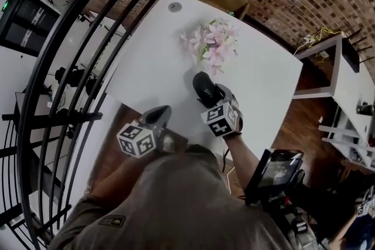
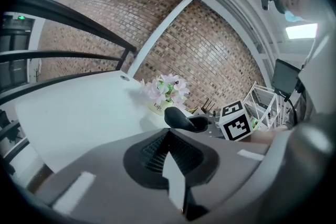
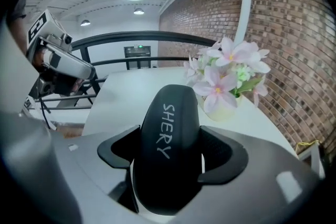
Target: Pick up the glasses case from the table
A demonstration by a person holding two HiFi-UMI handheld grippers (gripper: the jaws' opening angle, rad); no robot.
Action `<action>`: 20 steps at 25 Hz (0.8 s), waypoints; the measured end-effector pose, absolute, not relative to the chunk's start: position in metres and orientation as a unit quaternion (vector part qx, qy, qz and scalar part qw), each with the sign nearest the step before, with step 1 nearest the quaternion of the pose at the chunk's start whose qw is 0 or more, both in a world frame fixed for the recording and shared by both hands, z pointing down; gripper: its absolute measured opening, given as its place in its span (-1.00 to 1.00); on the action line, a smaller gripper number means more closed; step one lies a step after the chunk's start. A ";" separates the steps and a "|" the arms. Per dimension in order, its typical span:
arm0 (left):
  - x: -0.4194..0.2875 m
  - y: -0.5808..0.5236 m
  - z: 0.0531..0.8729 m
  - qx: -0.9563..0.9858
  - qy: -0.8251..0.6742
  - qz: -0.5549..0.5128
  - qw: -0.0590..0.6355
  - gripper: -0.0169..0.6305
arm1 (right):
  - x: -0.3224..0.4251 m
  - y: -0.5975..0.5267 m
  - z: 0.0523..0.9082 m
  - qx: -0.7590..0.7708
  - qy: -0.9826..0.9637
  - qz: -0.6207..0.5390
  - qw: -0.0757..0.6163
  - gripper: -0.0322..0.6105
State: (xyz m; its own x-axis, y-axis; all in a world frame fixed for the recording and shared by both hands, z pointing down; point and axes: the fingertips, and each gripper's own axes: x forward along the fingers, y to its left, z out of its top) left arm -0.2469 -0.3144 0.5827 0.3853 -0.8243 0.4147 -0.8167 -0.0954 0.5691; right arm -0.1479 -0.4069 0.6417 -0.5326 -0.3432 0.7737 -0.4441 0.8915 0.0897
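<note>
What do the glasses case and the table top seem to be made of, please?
Glasses case: probably a hard shell with a matte black, faintly leathery cover; its curve holds shape, with a soft sheen and pale lettering. Table: likely white laminate or painted board, smooth, plain and even in tone.

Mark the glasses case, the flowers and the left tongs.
glasses case [image 3: 168, 155], right gripper view, middle of its black shell
flowers [image 1: 212, 43], head view, centre of the pink bunch
left tongs [image 2: 169, 138], left gripper view, where the shut tips meet
</note>
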 end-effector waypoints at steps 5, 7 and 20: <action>-0.243 -0.324 0.555 0.770 -0.532 -0.017 0.353 -0.95 | -0.134 -0.399 0.598 0.288 -0.880 0.119 0.360 0.24; -0.238 -0.325 0.544 0.780 -0.524 -0.022 0.342 -0.94 | -0.125 -0.393 0.582 0.311 -0.880 0.134 0.333 0.24; -0.203 -0.326 0.479 0.844 -0.453 -0.049 0.283 -0.95 | -0.072 -0.345 0.494 0.427 -0.866 0.158 0.204 0.25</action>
State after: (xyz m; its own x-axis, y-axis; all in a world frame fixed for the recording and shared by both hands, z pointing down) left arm -0.2028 -0.3263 0.4786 0.5845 -0.7924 0.1747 -0.7373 -0.4287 0.5221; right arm -0.0722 -0.3450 0.4936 -0.5510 -0.6759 0.4896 -0.8053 0.5845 -0.0994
